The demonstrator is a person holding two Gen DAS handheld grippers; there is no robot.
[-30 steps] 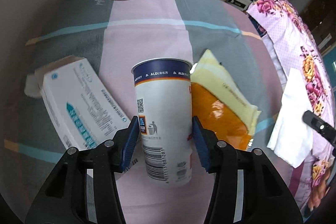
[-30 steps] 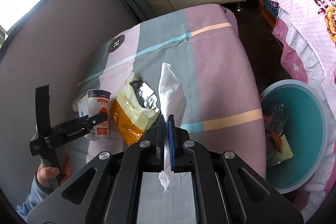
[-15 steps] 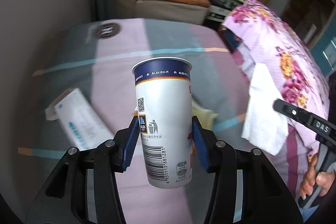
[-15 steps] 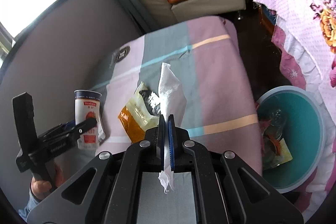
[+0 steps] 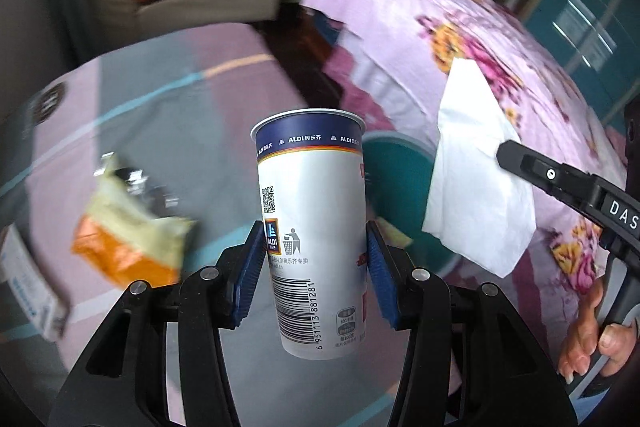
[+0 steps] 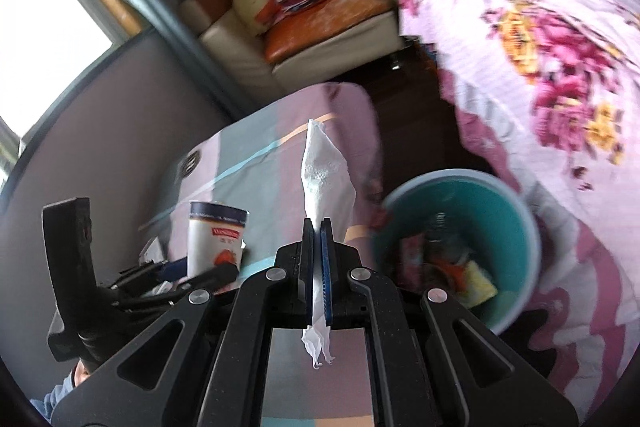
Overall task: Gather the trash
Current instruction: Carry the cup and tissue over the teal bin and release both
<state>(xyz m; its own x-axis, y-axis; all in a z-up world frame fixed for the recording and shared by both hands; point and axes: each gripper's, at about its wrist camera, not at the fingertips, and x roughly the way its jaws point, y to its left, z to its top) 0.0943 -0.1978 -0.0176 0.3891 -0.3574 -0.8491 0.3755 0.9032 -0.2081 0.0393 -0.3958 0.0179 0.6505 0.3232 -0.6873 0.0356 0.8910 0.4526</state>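
Note:
My left gripper (image 5: 316, 259) is shut on a white ALDI paper cup (image 5: 314, 227) with a dark blue rim, held upright in the air above the table. My right gripper (image 6: 318, 227) is shut on a white paper napkin (image 6: 324, 171) that stands up between the pads. The napkin also shows in the left wrist view (image 5: 476, 183), right of the cup. The cup shows in the right wrist view (image 6: 216, 239), to the left. A teal trash bin (image 6: 516, 227) with trash inside stands on the floor right of the table; part of it (image 5: 396, 171) is hidden behind the cup.
A yellow and orange snack bag (image 5: 128, 227) and a white carton (image 5: 28, 283) lie on the striped tablecloth (image 5: 168, 115). A floral pink cover (image 6: 532, 39) hangs at the right. A sofa (image 6: 320, 23) stands at the back.
Both grippers have swung right toward the teal bin, carrying the cup and the napkin. The cup has risen off the table. The snack bag and carton have slid to the left of view.

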